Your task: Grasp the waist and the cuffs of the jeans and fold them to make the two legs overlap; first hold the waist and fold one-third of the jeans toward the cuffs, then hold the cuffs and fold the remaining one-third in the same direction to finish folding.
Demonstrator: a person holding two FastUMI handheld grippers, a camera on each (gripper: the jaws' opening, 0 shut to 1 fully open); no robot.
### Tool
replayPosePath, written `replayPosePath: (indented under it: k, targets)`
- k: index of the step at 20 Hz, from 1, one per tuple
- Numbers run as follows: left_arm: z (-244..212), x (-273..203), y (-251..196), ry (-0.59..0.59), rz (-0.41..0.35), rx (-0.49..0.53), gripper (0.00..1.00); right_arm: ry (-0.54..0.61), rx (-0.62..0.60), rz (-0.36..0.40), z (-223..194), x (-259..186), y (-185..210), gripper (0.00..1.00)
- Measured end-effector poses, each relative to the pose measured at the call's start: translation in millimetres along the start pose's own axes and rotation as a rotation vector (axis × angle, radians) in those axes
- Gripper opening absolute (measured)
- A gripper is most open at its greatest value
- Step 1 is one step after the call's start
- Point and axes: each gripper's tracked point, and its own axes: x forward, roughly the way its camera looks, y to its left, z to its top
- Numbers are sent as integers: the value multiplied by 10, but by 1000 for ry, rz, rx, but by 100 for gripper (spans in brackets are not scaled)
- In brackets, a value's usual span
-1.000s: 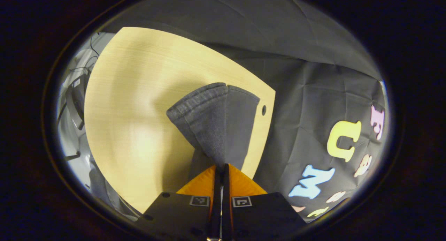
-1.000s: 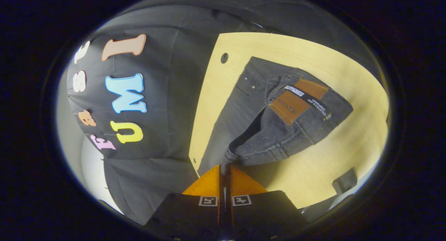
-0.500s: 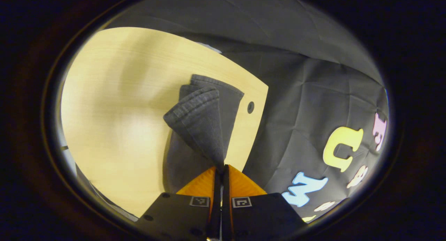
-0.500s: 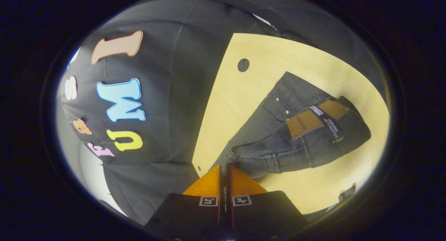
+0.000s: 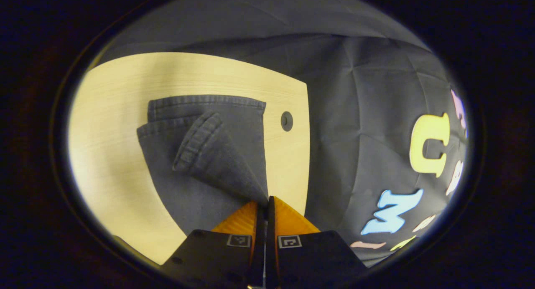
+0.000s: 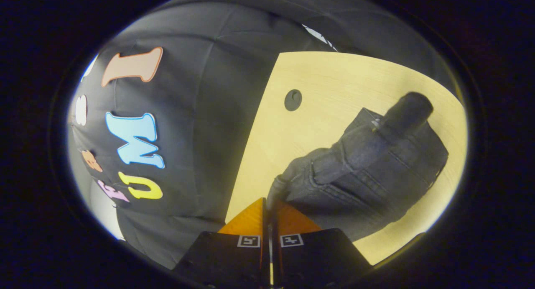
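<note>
In the left gripper view, the left gripper [image 5: 262,203] is pinching a cuff corner of the dark grey denim jeans [image 5: 209,155] between fingers closed tight on the cloth. From that pinch the held cuff is rising as a cone over the second leg, which is lying flat on the pale wooden counter [image 5: 117,113], its hem just beyond and the round cable hole [image 5: 286,121] to the right.

In the right gripper view, the right gripper [image 6: 269,203] is likewise clamping a bunched edge at the waist end, fingers pressed together on the fabric, with the bulk of the jeans spreading away to the far right over the counter.

Judging from this, one leg is being laid over the other. Doing it well means moving both ends together, keeping the cloth lightly taut between them, and lowering the held cuff until its hem is lining up with the hem beneath before letting go.
</note>
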Motion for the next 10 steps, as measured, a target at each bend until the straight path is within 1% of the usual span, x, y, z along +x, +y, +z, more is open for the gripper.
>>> replayPosePath:
  k: [2,3,5,6,7,8,9,10]
  targets:
    - [-28,150,31,7,28,40,4,-22,-12,-31,27,139,-112,3]
    - [-54,223,39,8,35,51,10,-32,-18,-43,14,187,-135,3]
    - [-82,326,71,-11,48,74,10,-59,-41,-64,27,262,-186,6]
    - [-122,335,71,-12,45,92,5,-74,-58,-74,25,251,-205,10]
    - [-153,365,93,-18,53,124,10,-93,-84,-85,32,243,-213,13]
    - [-152,289,117,-30,69,167,15,-110,-117,-93,47,197,-234,24]
    - [-138,245,138,-50,81,213,28,-121,-150,-106,51,115,-253,31]
    - [-128,184,132,-67,96,255,27,-136,-184,-120,73,60,-284,36]
